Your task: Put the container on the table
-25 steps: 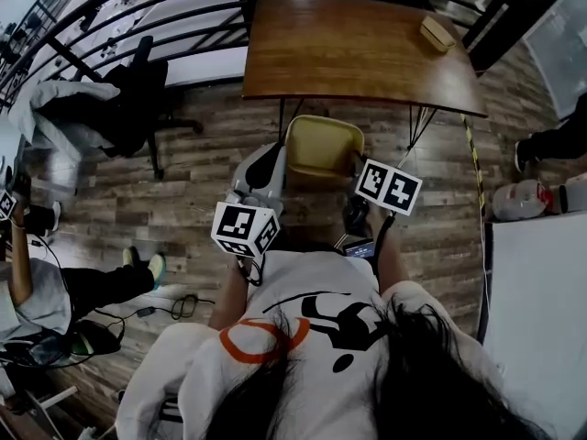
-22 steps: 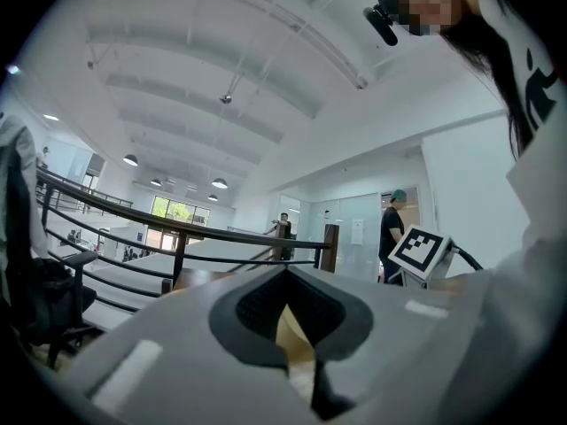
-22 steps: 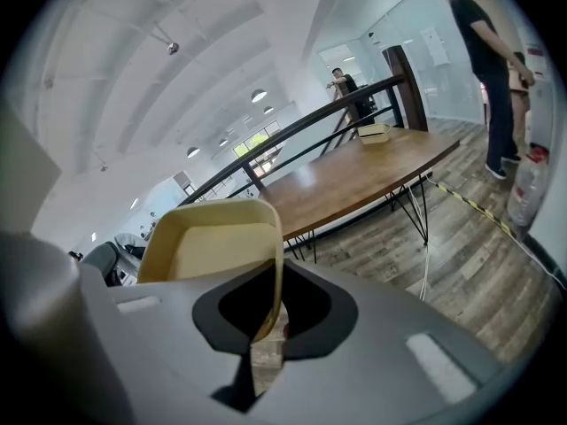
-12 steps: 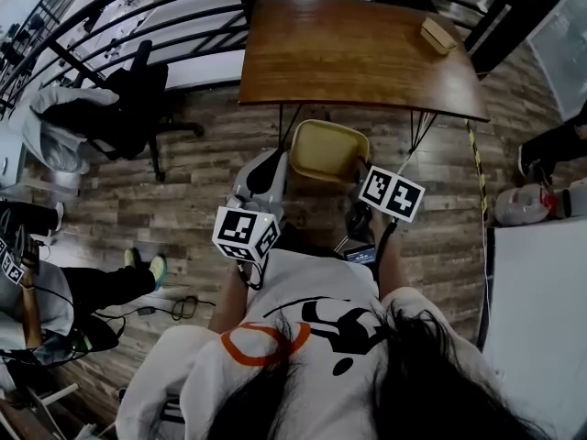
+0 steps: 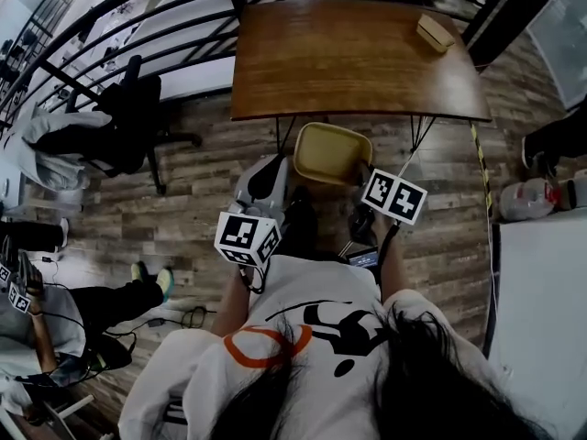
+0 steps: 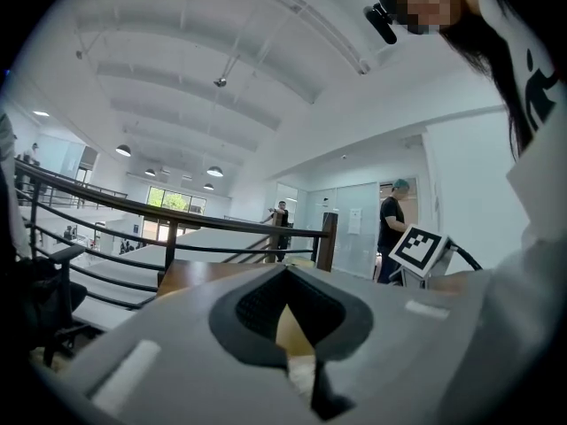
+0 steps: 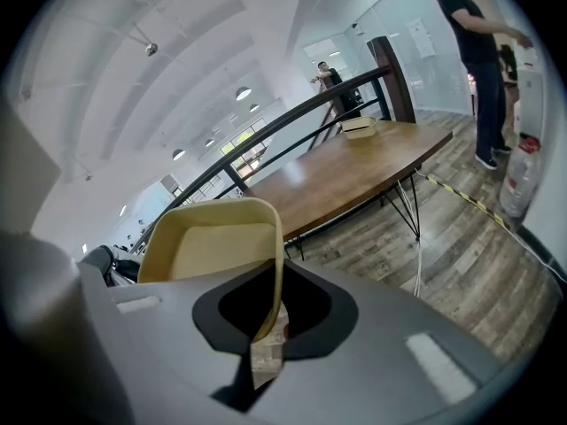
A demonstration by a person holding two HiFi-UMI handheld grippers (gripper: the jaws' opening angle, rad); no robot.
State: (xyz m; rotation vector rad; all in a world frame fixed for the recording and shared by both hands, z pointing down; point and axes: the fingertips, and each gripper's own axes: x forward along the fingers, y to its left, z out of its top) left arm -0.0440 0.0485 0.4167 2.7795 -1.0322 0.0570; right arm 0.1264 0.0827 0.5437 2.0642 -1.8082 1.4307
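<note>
The container [image 5: 332, 152], a pale yellow shallow tub with rounded corners and an empty inside, is hanging open side up between the two grippers. The left gripper [image 5: 286, 174] is pinching its left rim and the right gripper [image 5: 360, 189] is clamping its right wall. It is sitting in the air just ahead of both grippers, short of the near edge of the brown wooden surface [image 5: 353, 58] lying beyond them.
</note>
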